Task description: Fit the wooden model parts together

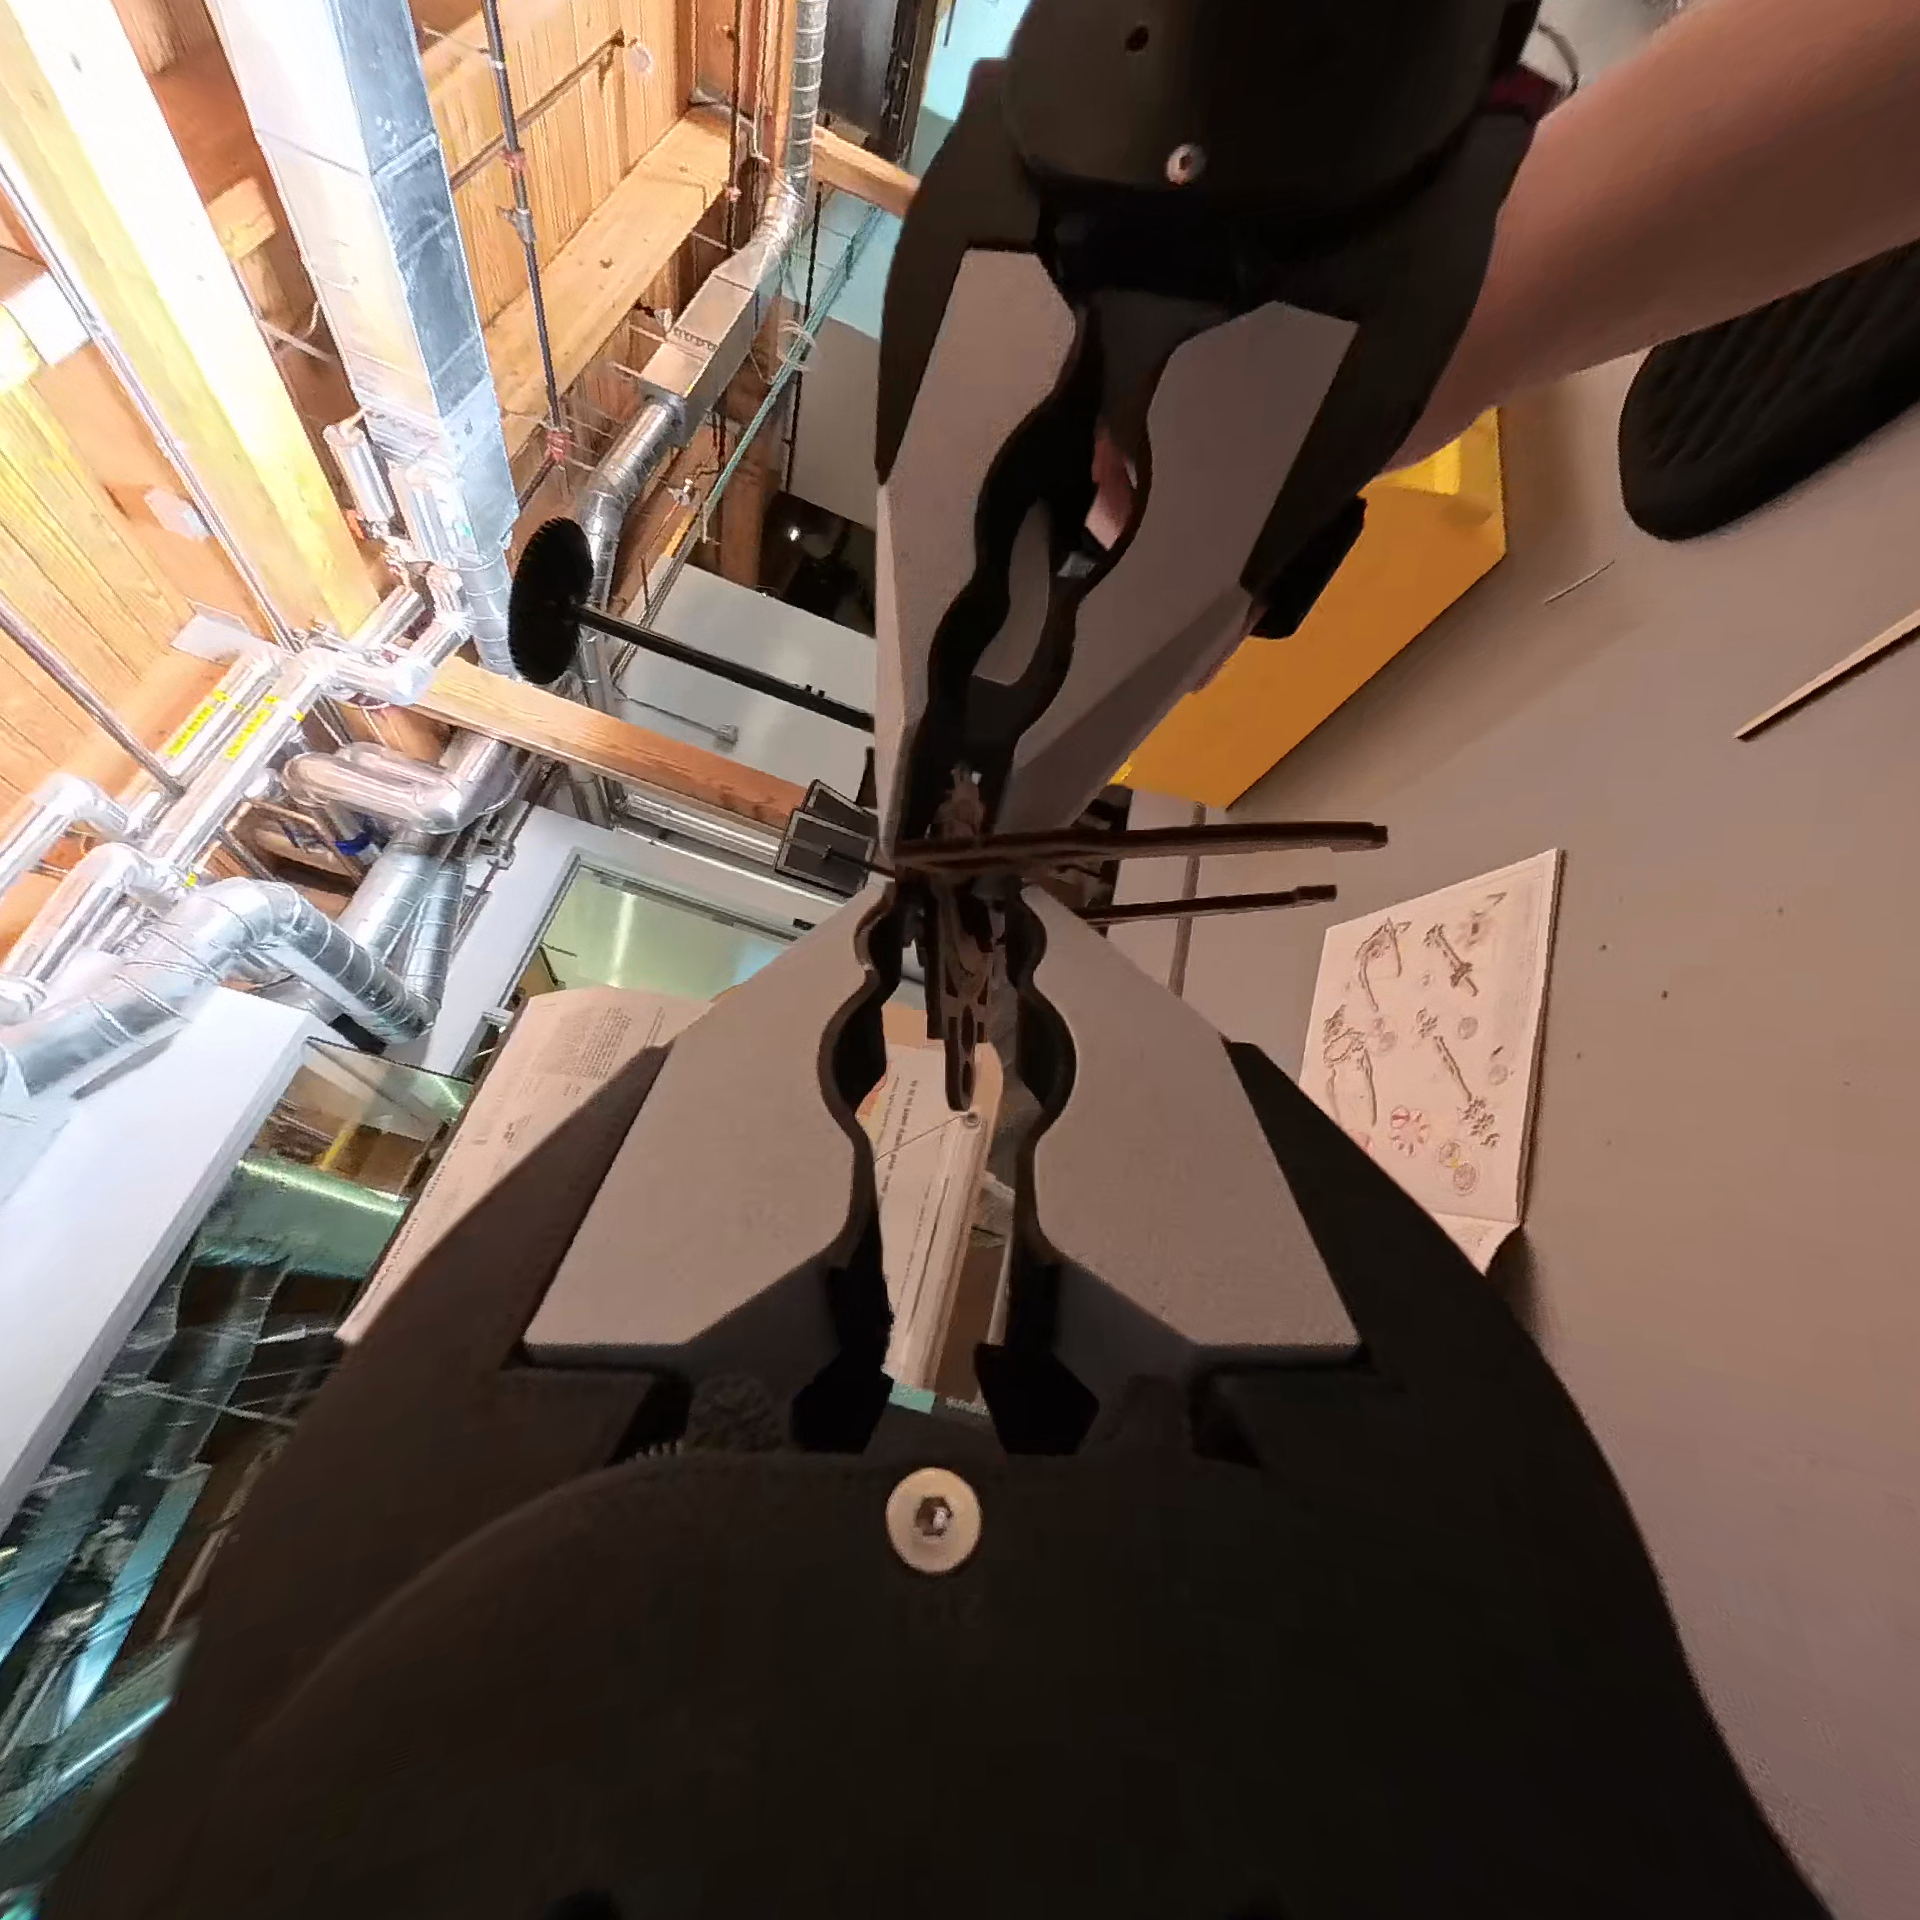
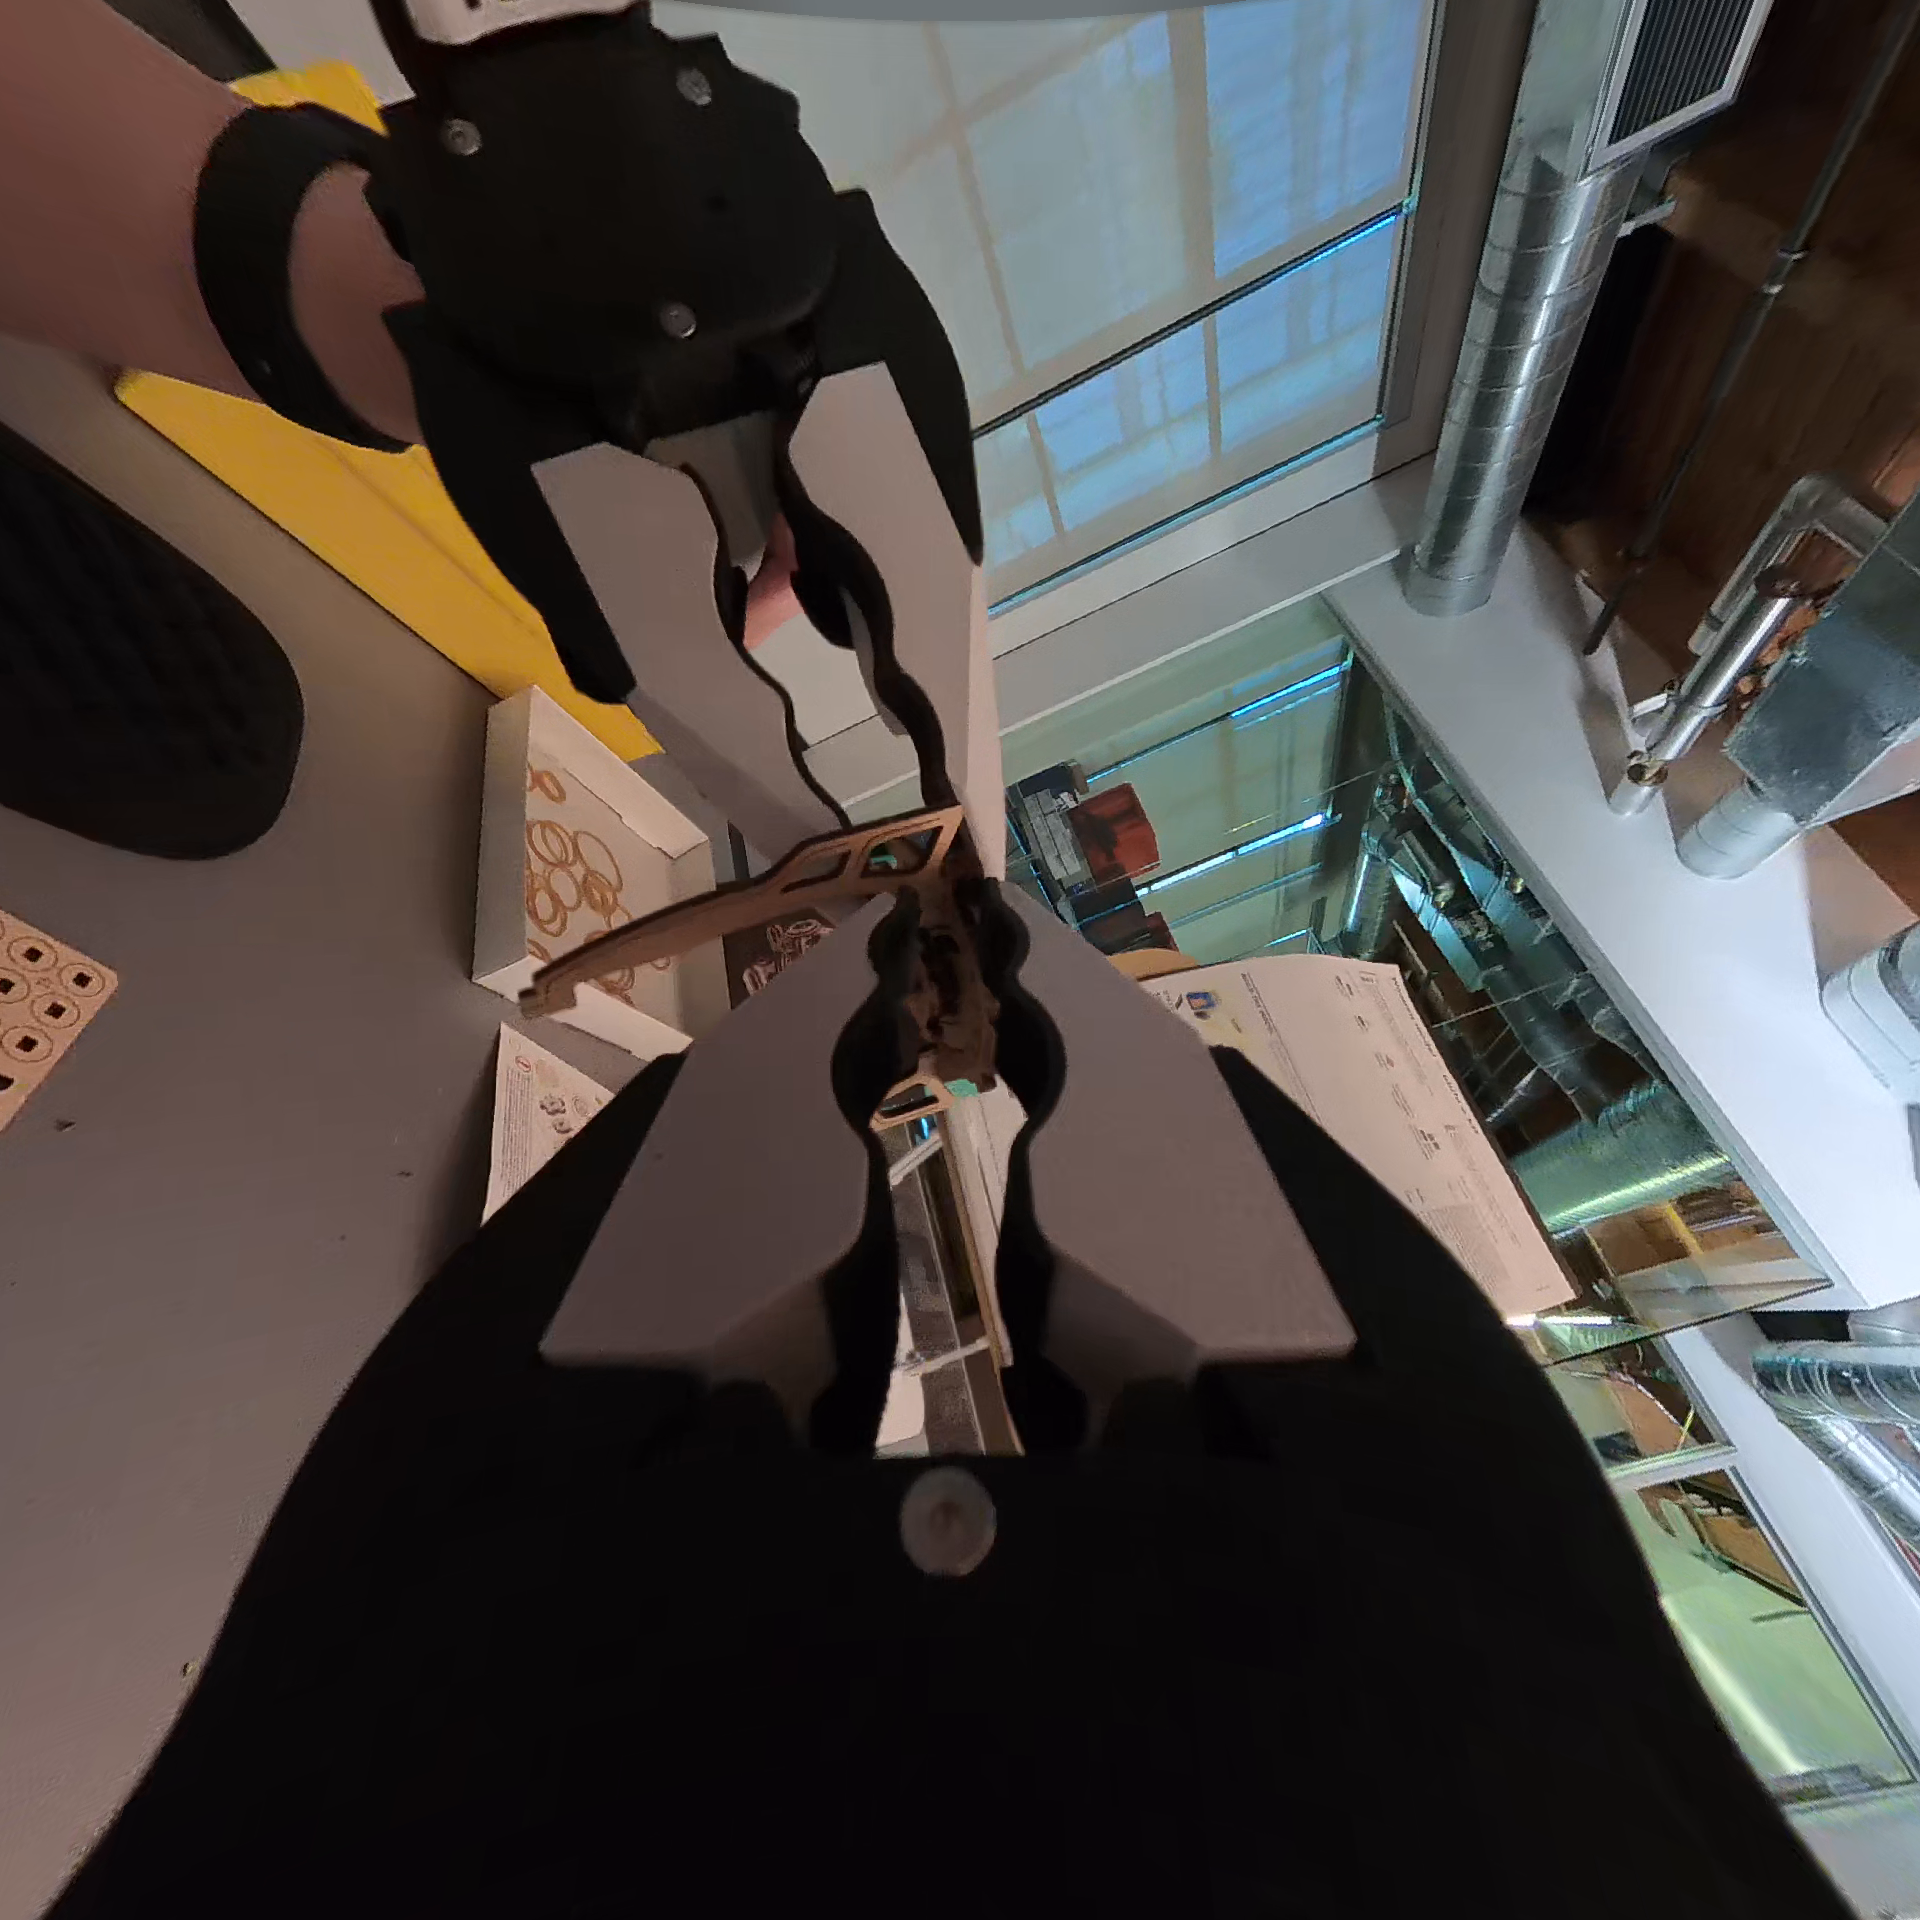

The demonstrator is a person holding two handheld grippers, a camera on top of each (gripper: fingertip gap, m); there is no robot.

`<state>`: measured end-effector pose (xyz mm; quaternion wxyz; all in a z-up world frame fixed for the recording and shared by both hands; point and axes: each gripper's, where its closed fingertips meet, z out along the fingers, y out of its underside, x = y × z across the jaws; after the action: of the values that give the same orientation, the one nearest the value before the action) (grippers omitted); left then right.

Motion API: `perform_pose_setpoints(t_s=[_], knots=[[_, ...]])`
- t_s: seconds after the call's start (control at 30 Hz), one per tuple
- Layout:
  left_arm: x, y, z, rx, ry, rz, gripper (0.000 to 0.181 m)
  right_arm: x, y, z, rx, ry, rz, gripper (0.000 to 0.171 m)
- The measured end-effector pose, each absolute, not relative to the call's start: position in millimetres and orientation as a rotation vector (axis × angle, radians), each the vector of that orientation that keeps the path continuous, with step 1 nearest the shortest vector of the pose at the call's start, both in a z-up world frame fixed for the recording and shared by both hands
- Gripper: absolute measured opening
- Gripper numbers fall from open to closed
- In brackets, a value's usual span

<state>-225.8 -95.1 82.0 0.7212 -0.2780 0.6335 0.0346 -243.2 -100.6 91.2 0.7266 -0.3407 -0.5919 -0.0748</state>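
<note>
Both grippers meet tip to tip above the grey table (image 1: 1714, 1143) and hold one small wooden model between them. In the left wrist view my left gripper (image 1: 940, 914) is shut on a dark wooden part with round holes (image 1: 961, 1023). Two thin flat arms (image 1: 1195, 840) stick out to the right. The right gripper (image 1: 951, 805) comes down from the top and pinches the same assembly. In the right wrist view my right gripper (image 2: 940, 920) is shut on a brown wooden part (image 2: 951, 1003). The left gripper (image 2: 951, 823) pinches the latticed wooden arm (image 2: 748, 914), which reaches left.
On the table lie a yellow box (image 1: 1351, 644), a white box of rubber rings (image 2: 582, 862), a punched plywood sheet (image 2: 42, 997), a sheet of part drawings (image 1: 1434, 1039), printed instruction sheets (image 2: 1382, 1091), a thin wood strip (image 1: 1829, 675) and a black pad (image 2: 125, 665). Both grippers' tips are close together, under 4 cm apart.
</note>
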Motion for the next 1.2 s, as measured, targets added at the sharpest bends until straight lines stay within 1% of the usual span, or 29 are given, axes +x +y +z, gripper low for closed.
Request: perform_pose_setpoints(t_s=[0.43,0.67,0.73,0.77,0.8,1.0,1.07,1.13,1.17,1.2], knots=[[-226.9,-113.9,87.4,-0.522,1.413,0.038,0.013,-240.2,-118.0,95.5,-0.664,-1.357,-0.103,0.009],[-225.1,-119.0,86.6,-0.491,1.427,0.082,0.011,-239.0,-124.5,94.5,-0.657,-1.401,-0.056,0.01],[-225.0,-120.4,87.3,-0.479,1.425,0.101,0.008,-240.1,-127.4,94.1,-0.648,-1.414,-0.055,0.011],[-225.0,-121.8,87.7,-0.469,1.425,0.109,0.001,-242.0,-129.7,92.9,-0.645,-1.423,-0.05,0.01],[-225.1,-122.3,87.9,-0.461,1.425,0.123,0.0,-242.0,-129.6,93.3,-0.643,-1.417,-0.069,0.01],[-225.9,-129.7,96.2,-0.428,1.382,0.084,0.002,-241.3,-137.5,100.5,-0.595,-1.392,-0.094,0.009],[-226.8,-130.2,97.8,-0.42,1.377,0.087,0.008,-241.3,-137.6,99.0,-0.604,-1.406,-0.078,0.009],[-226.8,-131.1,96.6,-0.426,1.388,0.075,0.01,-241.5,-138.9,98.0,-0.586,-1.413,-0.063,0.009],[-226.3,-131.6,95.3,-0.425,1.395,0.072,0.008,-241.3,-139.2,98.3,-0.583,-1.411,-0.052,0.009],[-225.5,-131.8,93.2,-0.422,1.405,0.078,0.002,-241.2,-139.0,97.9,-0.584,-1.413,-0.041,0.009]])
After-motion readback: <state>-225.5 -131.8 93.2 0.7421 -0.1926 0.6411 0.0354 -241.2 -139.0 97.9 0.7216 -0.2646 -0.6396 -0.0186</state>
